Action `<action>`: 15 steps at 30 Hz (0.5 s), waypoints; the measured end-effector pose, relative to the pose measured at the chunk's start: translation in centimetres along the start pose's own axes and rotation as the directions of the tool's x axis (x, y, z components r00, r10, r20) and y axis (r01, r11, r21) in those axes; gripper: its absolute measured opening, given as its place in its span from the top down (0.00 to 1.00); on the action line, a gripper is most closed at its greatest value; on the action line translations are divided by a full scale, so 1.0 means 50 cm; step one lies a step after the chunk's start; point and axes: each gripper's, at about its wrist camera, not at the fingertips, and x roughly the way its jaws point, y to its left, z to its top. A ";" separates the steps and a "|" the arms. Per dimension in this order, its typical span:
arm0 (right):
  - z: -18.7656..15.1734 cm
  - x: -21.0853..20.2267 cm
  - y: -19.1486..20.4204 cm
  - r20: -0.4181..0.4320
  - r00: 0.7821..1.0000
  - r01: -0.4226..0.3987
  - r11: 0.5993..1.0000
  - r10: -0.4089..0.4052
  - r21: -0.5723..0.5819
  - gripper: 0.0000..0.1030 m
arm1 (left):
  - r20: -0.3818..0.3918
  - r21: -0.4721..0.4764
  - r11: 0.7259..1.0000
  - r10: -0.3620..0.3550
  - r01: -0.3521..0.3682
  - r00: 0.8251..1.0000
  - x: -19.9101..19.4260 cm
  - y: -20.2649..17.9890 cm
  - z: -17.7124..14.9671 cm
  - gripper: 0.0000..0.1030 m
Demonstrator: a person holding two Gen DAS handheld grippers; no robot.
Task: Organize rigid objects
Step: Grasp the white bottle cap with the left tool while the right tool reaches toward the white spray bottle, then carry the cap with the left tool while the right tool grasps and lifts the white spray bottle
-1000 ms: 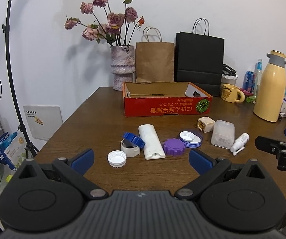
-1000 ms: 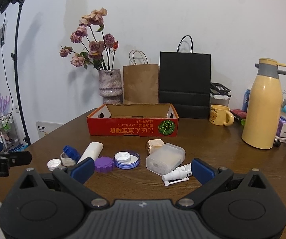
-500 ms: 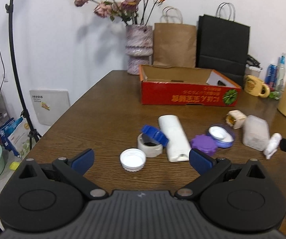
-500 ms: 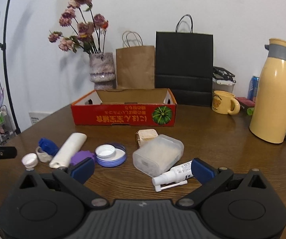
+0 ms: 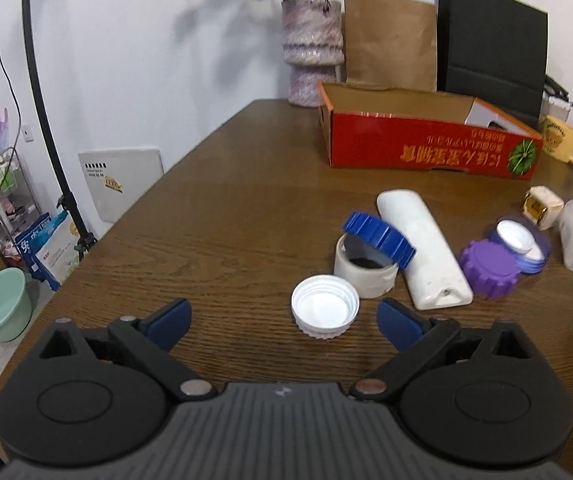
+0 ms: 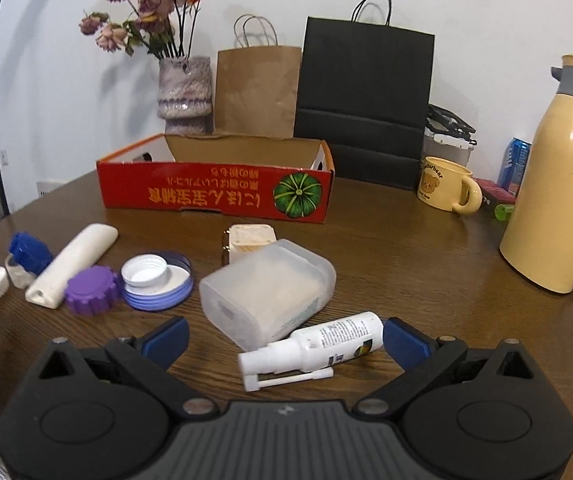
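- the left gripper has its blue-padded jaws spread wide and just beginning to close, with the small white ribbed plastic screw cap lying open side up on the brown wooden table between and slightly ahead of them, untouched.
- that cap looks light, stiff and hollow; a pinch across its ribbed rim should hold, though too hard a squeeze on so small a piece could make it pop out sideways.
- the right gripper is also spread wide, pinching nothing; the small white plastic spray bottle with a printed label lies on its side between the pads, its thin nozzle stem nearest the camera.
- the bottle is probably light, smooth and prone to rolling; the labelled barrel is the place to grip, not the thin stem.
- the frosted translucent plastic box touches the bottle from behind and may get nudged.
- the red open cardboard box with a pumpkin picture stands farther back, a likely place for these pieces.
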 end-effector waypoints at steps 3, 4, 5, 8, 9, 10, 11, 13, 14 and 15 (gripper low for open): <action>0.001 0.014 -0.007 -0.013 1.000 -0.013 1.000 0.012 -0.026 0.00 | -0.019 0.004 1.000 -0.003 0.003 1.000 0.020 -0.001 -0.002 0.12; 0.002 0.017 -0.009 -0.017 1.000 -0.016 0.999 0.016 -0.033 0.00 | -0.023 0.001 1.000 -0.007 0.007 1.000 0.025 -0.001 -0.002 0.16; 0.002 0.021 -0.011 -0.021 1.000 -0.021 0.999 0.020 -0.041 0.00 | -0.027 -0.002 1.000 -0.011 0.010 1.000 0.030 -0.001 -0.002 0.20; 0.004 0.032 -0.019 -0.031 0.999 -0.031 0.998 0.029 -0.061 0.00 | -0.022 0.005 0.999 -0.035 0.035 0.999 0.039 -0.003 -0.001 0.34; 0.004 0.035 -0.021 -0.034 0.999 -0.036 0.997 0.034 -0.067 0.00 | -0.016 0.010 0.999 -0.049 0.049 0.999 0.039 -0.004 0.000 0.39; 0.004 0.039 -0.025 -0.039 0.998 -0.046 0.997 0.044 -0.068 0.00 | -0.010 0.015 0.998 -0.060 0.060 0.998 0.038 -0.006 0.001 0.53; 0.004 0.042 -0.028 -0.044 0.998 -0.058 0.996 0.055 -0.066 0.00 | -0.004 0.018 0.998 -0.065 0.065 0.998 0.037 -0.007 0.001 0.60; 0.004 0.048 -0.035 -0.053 0.996 -0.075 0.995 0.072 -0.063 0.00 | -0.003 0.019 0.998 -0.067 0.067 0.998 0.039 -0.009 0.004 0.60; 0.004 0.051 -0.039 -0.055 0.995 -0.081 0.995 0.077 -0.063 0.00 | -0.002 0.018 0.998 -0.068 0.068 0.998 0.041 -0.009 0.005 0.60; 0.005 0.055 -0.042 -0.057 0.995 -0.087 0.994 0.083 -0.064 0.00 | -0.001 0.017 0.998 -0.067 0.067 0.998 0.041 -0.010 0.005 0.60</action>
